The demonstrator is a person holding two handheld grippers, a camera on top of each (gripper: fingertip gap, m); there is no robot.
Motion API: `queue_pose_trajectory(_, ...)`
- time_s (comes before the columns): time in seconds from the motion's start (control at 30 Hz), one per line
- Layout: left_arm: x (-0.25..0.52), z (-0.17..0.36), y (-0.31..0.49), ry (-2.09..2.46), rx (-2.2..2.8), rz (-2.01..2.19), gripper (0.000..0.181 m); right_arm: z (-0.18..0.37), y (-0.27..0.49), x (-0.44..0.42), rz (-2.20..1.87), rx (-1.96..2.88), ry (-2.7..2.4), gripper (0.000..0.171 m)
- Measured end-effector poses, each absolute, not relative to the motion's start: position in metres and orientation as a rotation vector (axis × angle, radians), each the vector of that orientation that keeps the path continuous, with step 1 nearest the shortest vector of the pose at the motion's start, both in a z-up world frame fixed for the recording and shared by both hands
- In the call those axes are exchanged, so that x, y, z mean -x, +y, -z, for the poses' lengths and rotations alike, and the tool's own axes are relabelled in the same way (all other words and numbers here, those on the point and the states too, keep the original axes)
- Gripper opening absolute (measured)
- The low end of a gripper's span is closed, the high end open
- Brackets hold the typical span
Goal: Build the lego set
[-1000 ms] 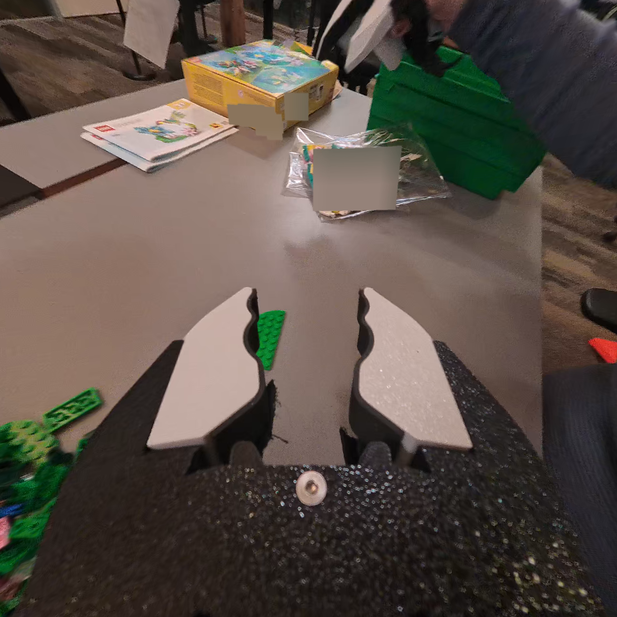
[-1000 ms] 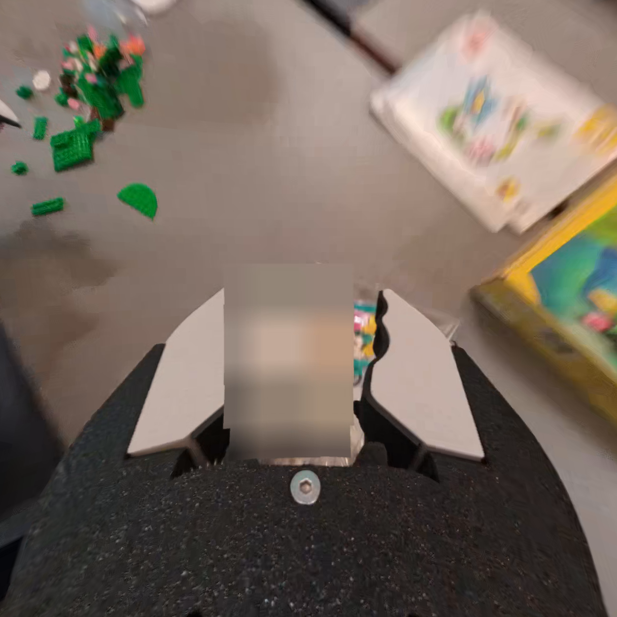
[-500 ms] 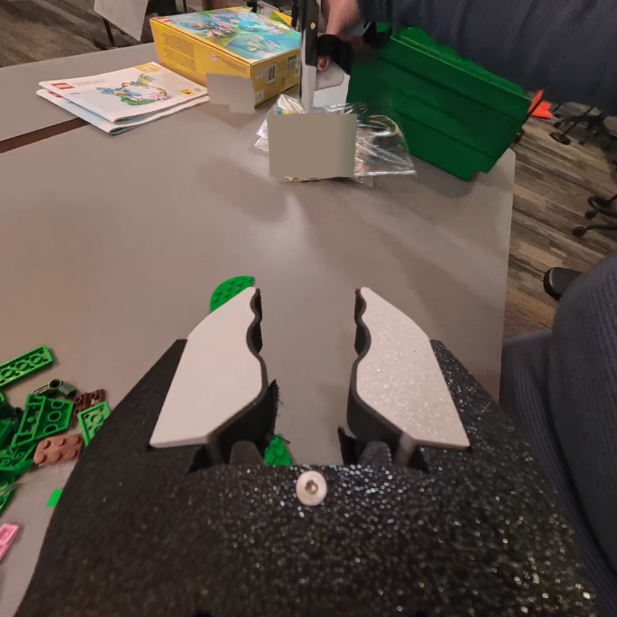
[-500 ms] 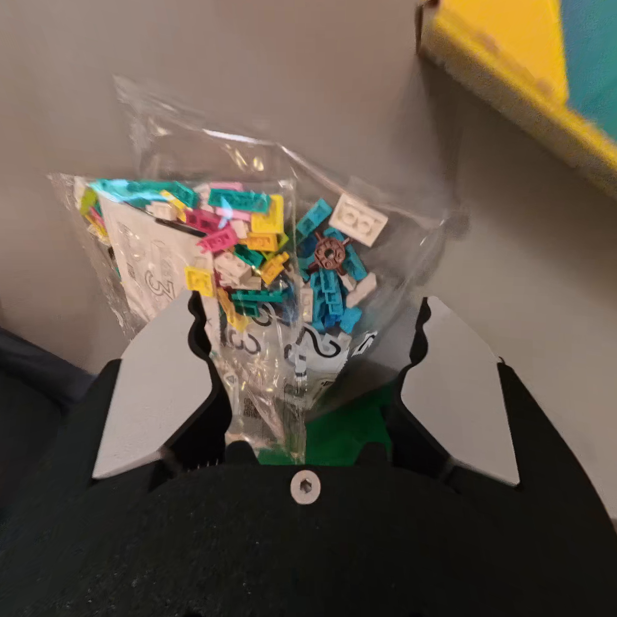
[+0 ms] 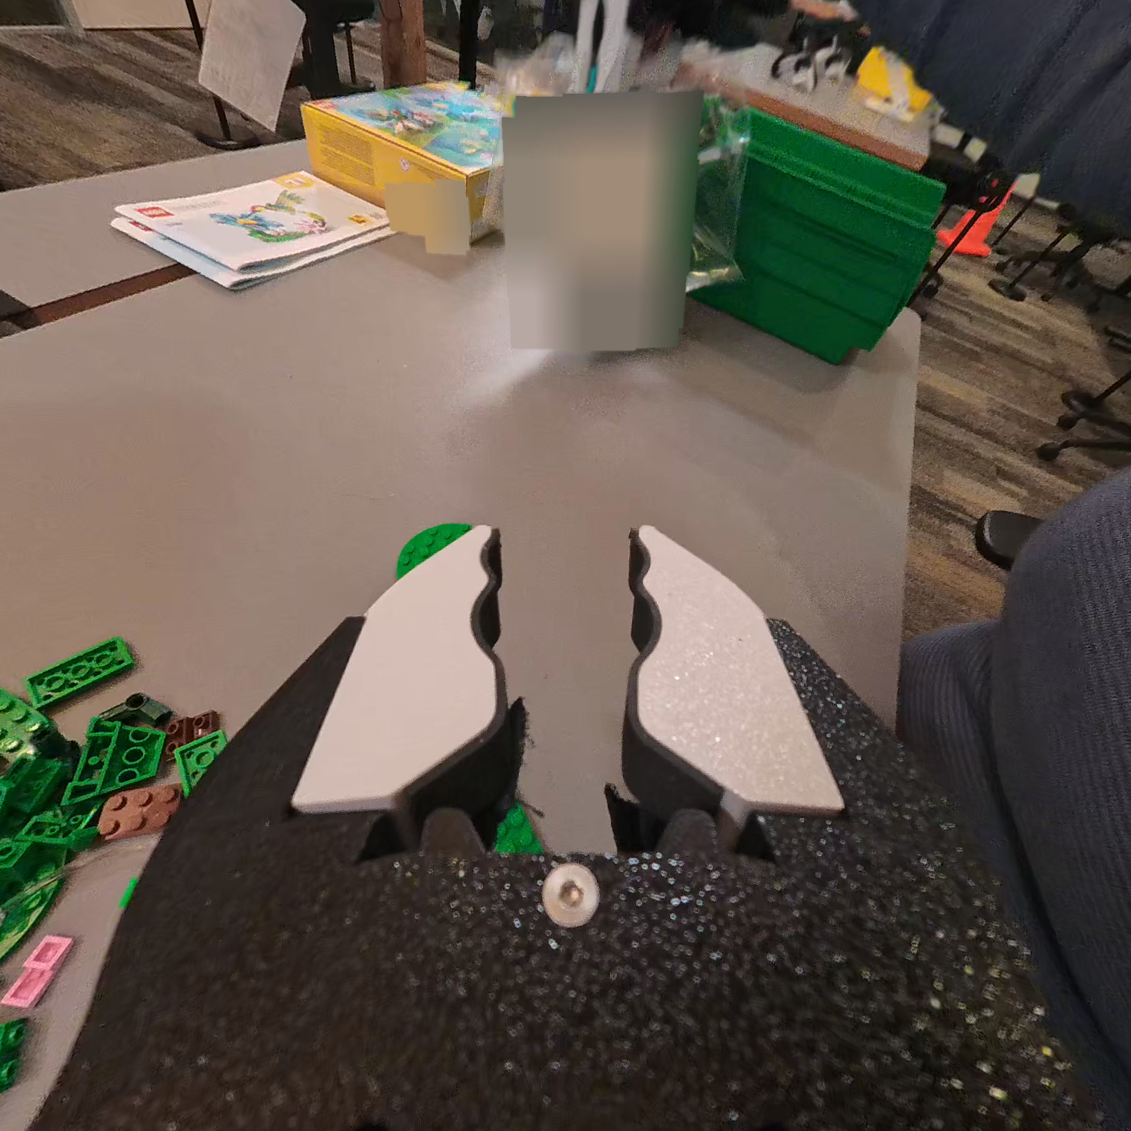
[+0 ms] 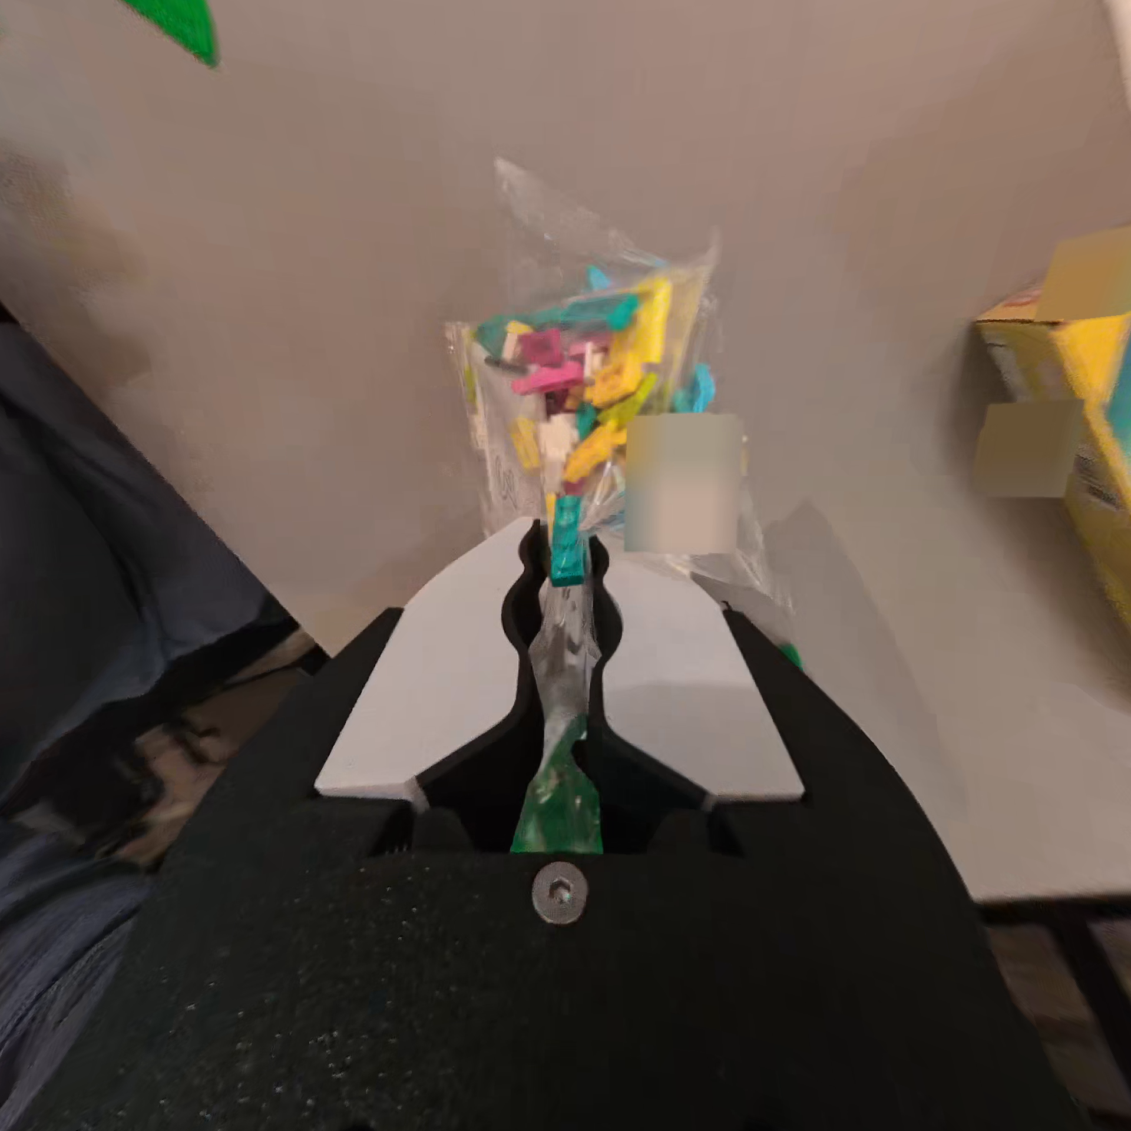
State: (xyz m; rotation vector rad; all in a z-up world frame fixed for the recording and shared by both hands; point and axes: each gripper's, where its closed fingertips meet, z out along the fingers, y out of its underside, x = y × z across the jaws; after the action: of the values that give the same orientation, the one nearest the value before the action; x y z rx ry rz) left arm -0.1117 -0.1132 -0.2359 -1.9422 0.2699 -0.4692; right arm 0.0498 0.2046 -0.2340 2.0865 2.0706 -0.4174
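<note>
We record the right gripper (image 6: 566, 544) clamped on a clear plastic bag (image 6: 587, 398) of small coloured bricks. The jaws stand nearly together, the film bunched between them, with a teal plate (image 6: 566, 544) inside the bag pinched at the fingertips. The filled part of the bag extends beyond the fingertips over the grey table (image 6: 306, 245); we cannot tell whether it touches the surface. A yellow box (image 6: 1077, 367) sits at the right edge of that view.

We find the left gripper (image 5: 564, 538) with its jaws set wide apart and nothing between them, low over the table (image 5: 245, 440). A green rounded plate (image 5: 428, 541) lies on the table, partly hidden behind the left finger. Loose green pieces (image 5: 79, 765) form a pile at the left edge, with a brown plate (image 5: 139, 811) and pink tiles (image 5: 37, 970) among them.

At the far side we note the instruction booklets (image 5: 251, 226), the yellow box (image 5: 391, 141) just beside them, and a stack of green bins (image 5: 820, 245) near the table's right corner. Clear film (image 5: 716, 202) shows against the bins, much of it masked.
</note>
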Motion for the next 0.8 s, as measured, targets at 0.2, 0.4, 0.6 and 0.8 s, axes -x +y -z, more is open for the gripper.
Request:
queue_pose_trajectory(0.2, 0.111, 0.226, -0.116, 0.255, 1.896, 0.505, 0.036, 0.075, 0.224, -0.110, 0.249, -2.409, 2.246, 0.012)
queue_pose_trajectory(0.4, 0.114, 0.220, -0.119, 0.249, 1.882, 0.492, 0.035, 0.016, 0.266, -0.228, -0.263, -2.875, 1.869, 0.011)
queue_pose_trajectory(0.6, 0.137, 0.217, -0.124, 0.196, 1.901, 0.395, 0.041, 0.141, 0.270, -0.290, -0.468, -2.787, 1.698, 0.012)
queue_pose_trajectory(0.8, 0.223, 0.202, -0.160, -0.075, 1.880, 0.121, 0.045, 0.190, 0.260, -0.287, -0.553, -2.843, 1.812, 0.056)
